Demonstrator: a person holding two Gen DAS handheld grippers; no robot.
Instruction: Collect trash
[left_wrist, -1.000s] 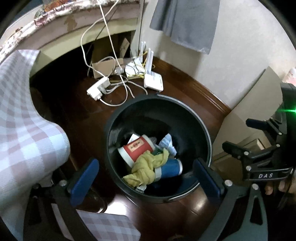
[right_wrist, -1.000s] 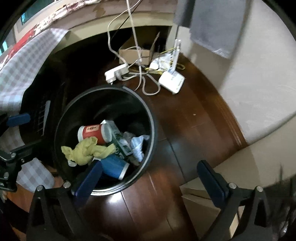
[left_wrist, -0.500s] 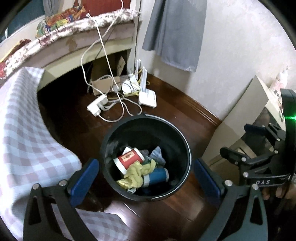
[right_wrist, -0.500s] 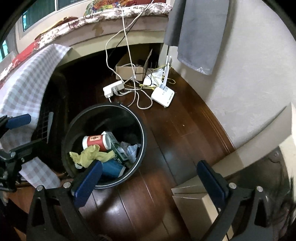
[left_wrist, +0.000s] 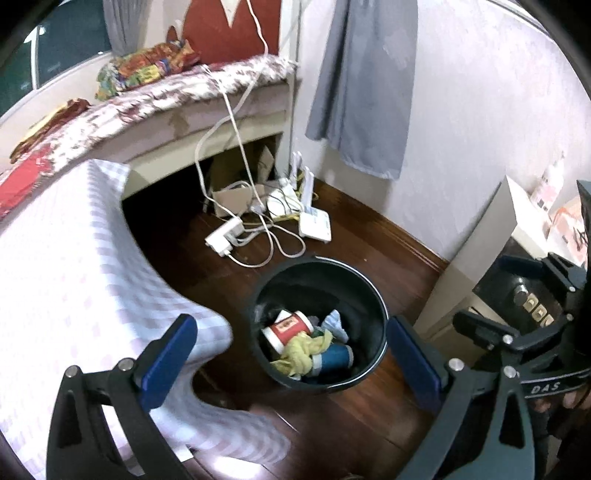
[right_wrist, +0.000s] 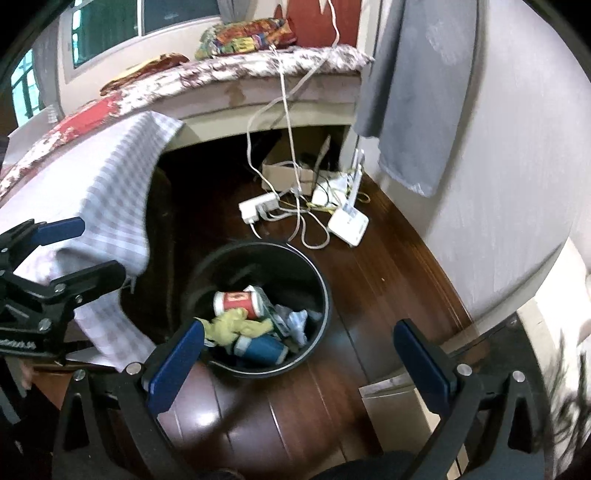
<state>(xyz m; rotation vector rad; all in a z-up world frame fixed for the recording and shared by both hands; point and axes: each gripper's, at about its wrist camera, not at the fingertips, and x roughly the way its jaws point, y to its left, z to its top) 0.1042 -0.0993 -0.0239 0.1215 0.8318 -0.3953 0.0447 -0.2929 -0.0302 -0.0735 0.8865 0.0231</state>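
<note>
Black bin (left_wrist: 373, 295) on the wood floor already holds a red cup (left_wrist: 286, 328), yellow rag (left_wrist: 301, 350) & blue can (left_wrist: 334, 358). Left tool (left_wrist: 291, 360) & right tool (right_wrist: 299, 358) both spread, empty, hovering above. Drop step looks done; next move prob. means finding more trash.

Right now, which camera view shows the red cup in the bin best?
The right wrist view: the red cup lies sideways in the black bin, its whole label showing. In the left wrist view the cup looks a little smaller and the yellow cloth covers its lower edge.
</note>
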